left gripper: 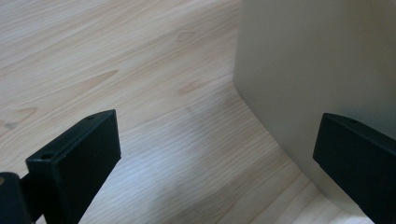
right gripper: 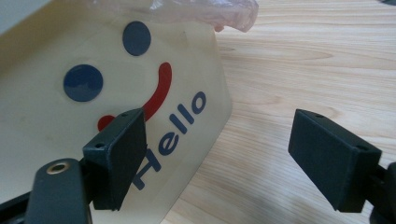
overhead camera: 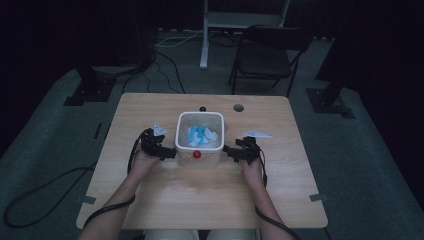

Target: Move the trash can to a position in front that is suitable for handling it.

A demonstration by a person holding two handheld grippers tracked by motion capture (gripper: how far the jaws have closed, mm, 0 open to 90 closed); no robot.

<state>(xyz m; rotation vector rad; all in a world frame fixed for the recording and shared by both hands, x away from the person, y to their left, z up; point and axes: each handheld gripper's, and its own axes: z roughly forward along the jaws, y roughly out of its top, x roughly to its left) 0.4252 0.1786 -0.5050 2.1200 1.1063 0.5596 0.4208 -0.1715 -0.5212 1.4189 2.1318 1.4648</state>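
High view: I hold the left gripper [overhead camera: 169,152] and right gripper [overhead camera: 229,151] flanking the bin [overhead camera: 200,159]. Both sets of jaws are spread, gripping nothing.

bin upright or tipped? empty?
Upright and not empty. The bin stands on the table, mouth up, clear liner over its rim, with blue and white scraps inside.

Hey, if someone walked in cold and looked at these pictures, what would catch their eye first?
Probably the cream bin at the middle of the wooden table, lined with a clear bag and holding blue and white scraps. Its side carries a smiley face and the word Hello. The left gripper and right gripper flank it, jaws open.
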